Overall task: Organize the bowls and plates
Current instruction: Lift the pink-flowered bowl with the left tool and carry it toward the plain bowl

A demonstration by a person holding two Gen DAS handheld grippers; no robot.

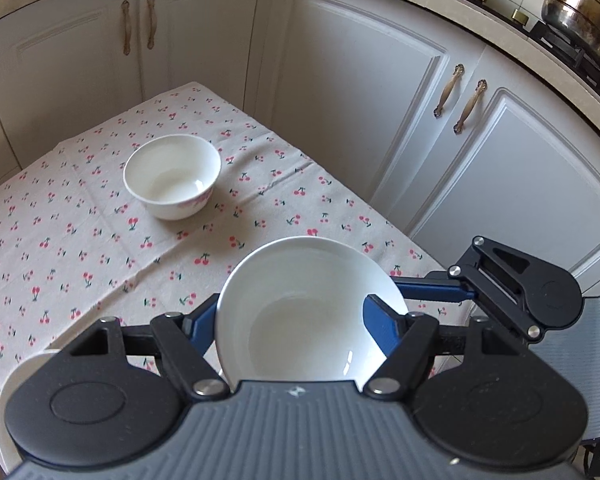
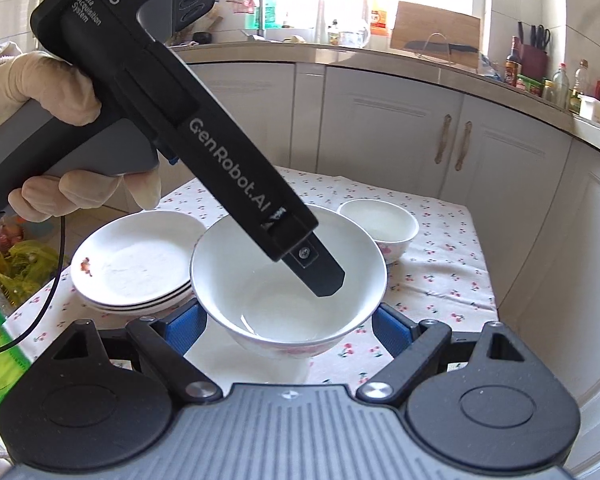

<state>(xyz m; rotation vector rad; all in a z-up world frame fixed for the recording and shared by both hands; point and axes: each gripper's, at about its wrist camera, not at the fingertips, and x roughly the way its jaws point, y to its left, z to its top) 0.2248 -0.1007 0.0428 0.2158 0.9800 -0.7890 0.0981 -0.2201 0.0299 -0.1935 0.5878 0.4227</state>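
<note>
- Bowls numbered two on the bench (image 1: 80, 216), which carried a cherry-print cloth.
- Large white bowl (image 1: 300, 304) sat in the left gripper (image 1: 296, 320); its jaws were clenched on the rim, one blue finger (image 1: 378, 320) inside the bowl, the other outside the wall at the left.
- Right wrist view showed the same bowl (image 2: 260, 320) with the left gripper's black finger (image 2: 320, 272) reaching down into it from above; the bowl appeared lifted off the cloth, a shadow lying beneath it.
- Gloved left hand (image 2: 56, 92) gripped the grey handle of that tool.
- Right gripper (image 2: 288, 324) stood released, its blue fingers (image 2: 186, 326) spread wide on either side of the held bowl, not touching it as far as could be told.
- Small white bowl (image 1: 172, 176) with a pink pattern near its base stood upright on the cloth, well apart from the held bowl, toward the far side.
- Stack of white plates (image 2: 136, 260) rested on the bench just beside the held bowl; a red mark showed on the top plate's rim.
- White cupboards (image 1: 360, 100) ran behind the bench; a steel pot (image 1: 580, 20) stood on the stove above.
</note>
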